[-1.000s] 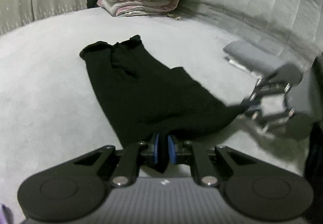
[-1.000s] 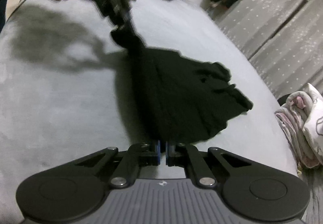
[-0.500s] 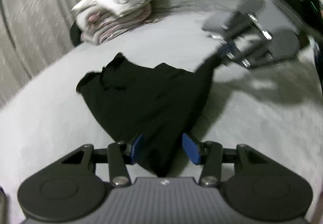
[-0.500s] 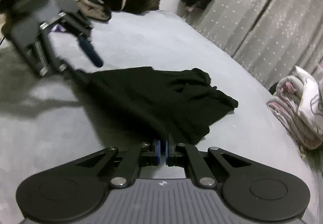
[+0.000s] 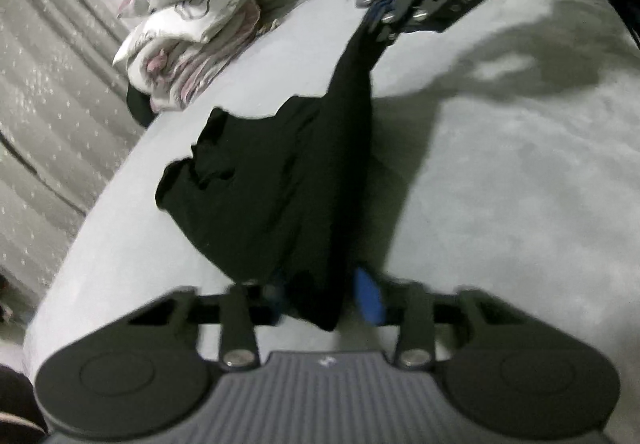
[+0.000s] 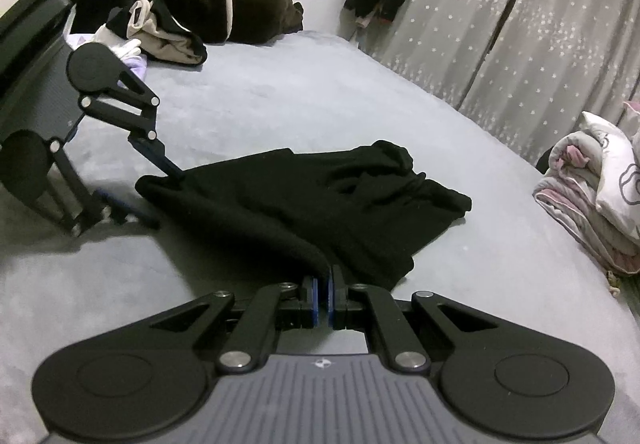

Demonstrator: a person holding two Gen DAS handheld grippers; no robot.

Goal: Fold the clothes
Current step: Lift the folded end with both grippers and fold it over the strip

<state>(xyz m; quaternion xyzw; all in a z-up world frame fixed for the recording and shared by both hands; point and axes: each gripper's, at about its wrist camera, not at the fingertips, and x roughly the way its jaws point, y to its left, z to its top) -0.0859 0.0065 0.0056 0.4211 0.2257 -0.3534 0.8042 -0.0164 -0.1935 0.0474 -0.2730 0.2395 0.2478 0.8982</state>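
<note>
A black garment (image 5: 272,180) lies on the grey bed (image 5: 500,204); it also shows in the right wrist view (image 6: 320,204). My left gripper (image 5: 324,296) is open, and one corner of the garment lies loose between its blue pads (image 5: 370,300). My right gripper (image 6: 322,300) is shut on the opposite corner, with the cloth rising into its jaws. In the left wrist view the right gripper (image 5: 380,12) holds its corner lifted off the bed. In the right wrist view the left gripper (image 6: 132,180) sits open at the garment's far corner.
A stack of folded white and pink bedding (image 5: 192,36) sits at the bed's far edge, also in the right wrist view (image 6: 592,196). A heap of dark and beige clothes (image 6: 180,16) lies at the other end. Dotted grey curtains (image 6: 500,24) hang behind.
My left gripper has opened and let go of its corner of the garment. My right gripper stays shut on its corner, and both views have swung round.
</note>
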